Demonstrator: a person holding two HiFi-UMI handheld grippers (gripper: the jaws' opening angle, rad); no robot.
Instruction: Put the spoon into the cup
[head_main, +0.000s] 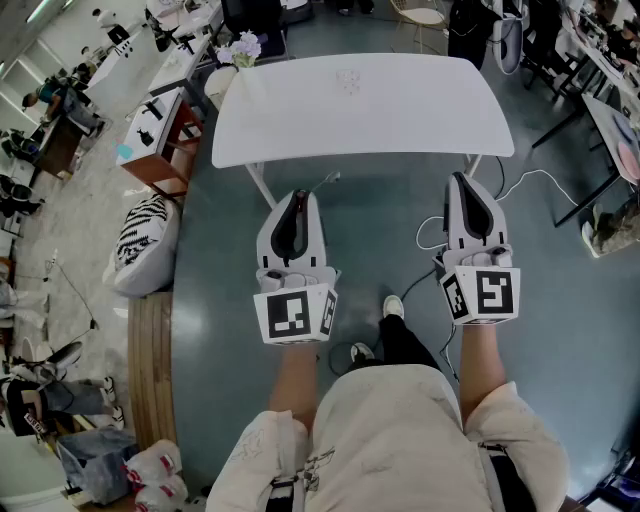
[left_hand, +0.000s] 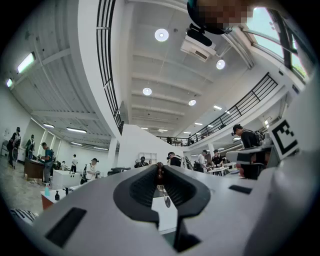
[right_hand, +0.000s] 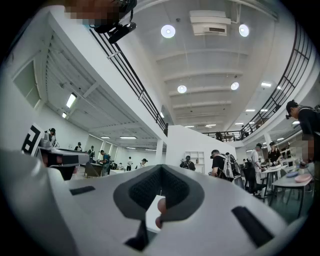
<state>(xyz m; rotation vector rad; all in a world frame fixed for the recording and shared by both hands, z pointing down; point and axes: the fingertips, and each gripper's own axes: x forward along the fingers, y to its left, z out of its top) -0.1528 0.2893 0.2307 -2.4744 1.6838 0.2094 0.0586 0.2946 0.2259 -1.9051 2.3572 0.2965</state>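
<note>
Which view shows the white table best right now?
The head view: it takes in the whole white table from above, with every edge of the top in sight. The left gripper view and right gripper view look up toward the ceiling and show only a small white patch through the jaw opening, probably part of the table.

The head camera looks steeply down from above the person onto the left tool (head_main: 298, 196), the right tool (head_main: 461, 180) and the white desk (head_main: 360, 100) just ahead of them. Each tool camera sits close behind its own jaws and faces forward, tilted upward into the hall. All three views share the desk. Both tool views share the ceiling lights (left_hand: 161, 34) and the balcony railing (left_hand: 250, 102).
</note>
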